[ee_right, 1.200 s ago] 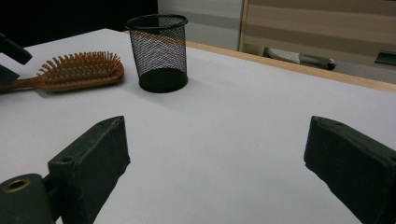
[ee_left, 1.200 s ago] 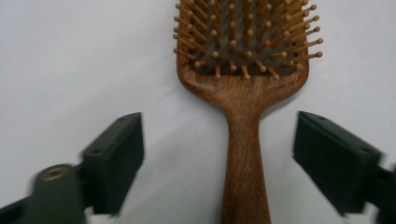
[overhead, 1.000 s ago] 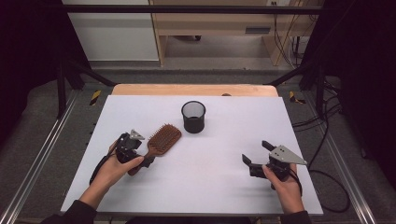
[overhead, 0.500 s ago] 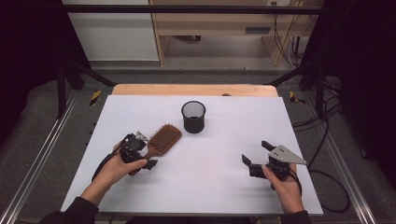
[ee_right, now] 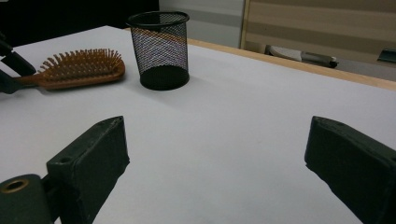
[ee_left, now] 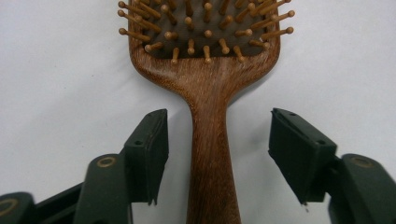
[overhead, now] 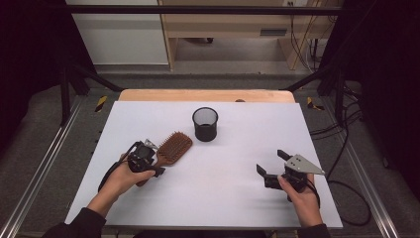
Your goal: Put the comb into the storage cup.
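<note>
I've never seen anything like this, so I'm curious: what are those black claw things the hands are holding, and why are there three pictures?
A person holds a squeeze-tool in each hand. One picture looks down from above; the other two come from small cameras riding on the tools. On the white table lie a wooden hairbrush and a black mesh cup. The left gripper has its jaws on either side of the brush's handle; they have just been closing but aren't touching it yet, so nothing is held. The right gripper waits open over bare table.

Left claw [overhead: 154, 167] is closing around wooden hairbrush [overhead: 171, 148] handle; right claw [overhead: 270, 166] is resting open on white counter [overhead: 237, 198]; mesh cup [overhead: 205, 124] is standing behind.
</note>
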`<state>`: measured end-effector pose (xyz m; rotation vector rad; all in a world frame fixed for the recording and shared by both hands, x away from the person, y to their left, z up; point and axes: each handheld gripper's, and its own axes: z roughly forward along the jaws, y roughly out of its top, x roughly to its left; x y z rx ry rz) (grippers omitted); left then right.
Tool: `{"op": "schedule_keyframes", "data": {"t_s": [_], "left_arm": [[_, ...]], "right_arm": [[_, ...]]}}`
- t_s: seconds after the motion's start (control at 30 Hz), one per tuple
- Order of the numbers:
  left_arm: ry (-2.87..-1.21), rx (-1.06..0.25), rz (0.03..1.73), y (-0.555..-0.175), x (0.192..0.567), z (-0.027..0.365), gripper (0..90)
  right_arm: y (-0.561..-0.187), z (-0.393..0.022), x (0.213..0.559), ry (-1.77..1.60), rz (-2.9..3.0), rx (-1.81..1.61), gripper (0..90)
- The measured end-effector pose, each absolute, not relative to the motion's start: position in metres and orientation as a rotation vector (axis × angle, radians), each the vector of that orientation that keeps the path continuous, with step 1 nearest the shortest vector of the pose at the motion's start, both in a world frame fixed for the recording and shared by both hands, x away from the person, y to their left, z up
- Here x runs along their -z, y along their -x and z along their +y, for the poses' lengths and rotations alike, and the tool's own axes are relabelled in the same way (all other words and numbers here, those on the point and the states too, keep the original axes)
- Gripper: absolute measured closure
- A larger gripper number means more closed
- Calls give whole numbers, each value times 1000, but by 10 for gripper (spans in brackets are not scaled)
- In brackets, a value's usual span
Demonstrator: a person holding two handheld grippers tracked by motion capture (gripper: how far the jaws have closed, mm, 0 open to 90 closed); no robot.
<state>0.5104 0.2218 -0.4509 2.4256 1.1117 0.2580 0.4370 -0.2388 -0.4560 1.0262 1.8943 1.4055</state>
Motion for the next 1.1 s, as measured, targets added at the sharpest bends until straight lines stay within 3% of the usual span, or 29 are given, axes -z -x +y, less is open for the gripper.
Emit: {"op": "schedule_keyframes", "data": {"t_s": [0.3,1.1], "left_arm": [[-2422,-206,1125,-516,453,225,525],[-2457,-216,1106,-521,452,226,632]], "right_arm": [[-437,-239,456,-1025,1896,-1403,62],[-437,-238,456,-1020,1900,-1402,62]]}}
